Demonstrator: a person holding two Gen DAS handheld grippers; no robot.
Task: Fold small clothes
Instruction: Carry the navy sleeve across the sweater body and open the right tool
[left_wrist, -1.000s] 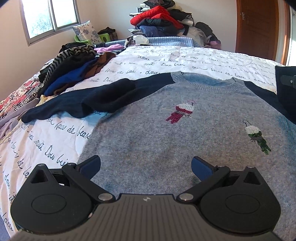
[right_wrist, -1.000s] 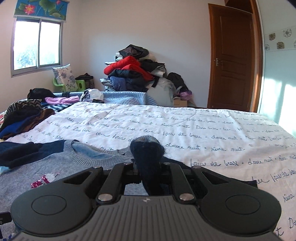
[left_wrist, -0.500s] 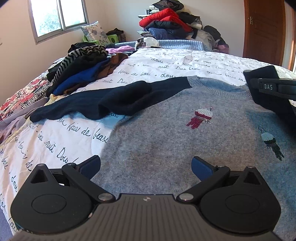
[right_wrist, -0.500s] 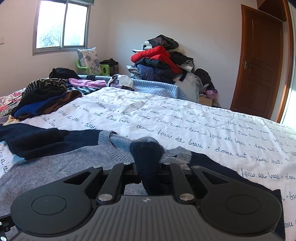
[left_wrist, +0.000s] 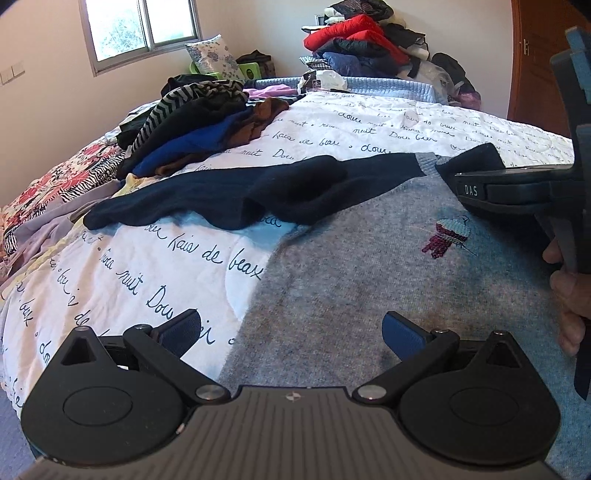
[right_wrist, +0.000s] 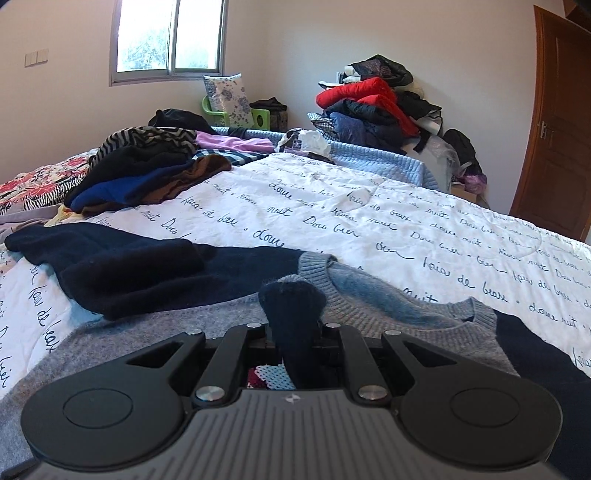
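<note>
In the lower part of the left wrist view, the left gripper (left_wrist: 291, 332) is seen with its two blue-padded fingers (left_wrist: 400, 334) spread wide apart and nothing between them; it is held low over the lower hem area of a grey knitted sweater with dark navy sleeves (left_wrist: 369, 280), which is spread flat on a white quilted bedspread printed with black handwriting (left_wrist: 147, 266). A small embroidered bird in pink and white (left_wrist: 447, 236) is visible on the sweater's chest at centre right. At the right edge of that frame, the right gripper (left_wrist: 476, 173) is seen from the side, with dark navy fabric pinched at its tip above the sweater's chest. In the right wrist view, the right gripper (right_wrist: 291, 325) is shown at lower centre with its jaws drawn together and clamped on a dark navy sleeve end (right_wrist: 293, 306), which stands up between them in front of the ribbed grey neckline (right_wrist: 321, 266). The other navy sleeve (right_wrist: 122, 269) is laid out across the bedspread at centre left. Farther back, at upper left, a heap of striped, blue and brown garments (right_wrist: 147, 166) is lying on the bed. Against the far wall, at upper centre right, a tall pile of red and dark clothing (right_wrist: 373, 107) is stacked.
</note>
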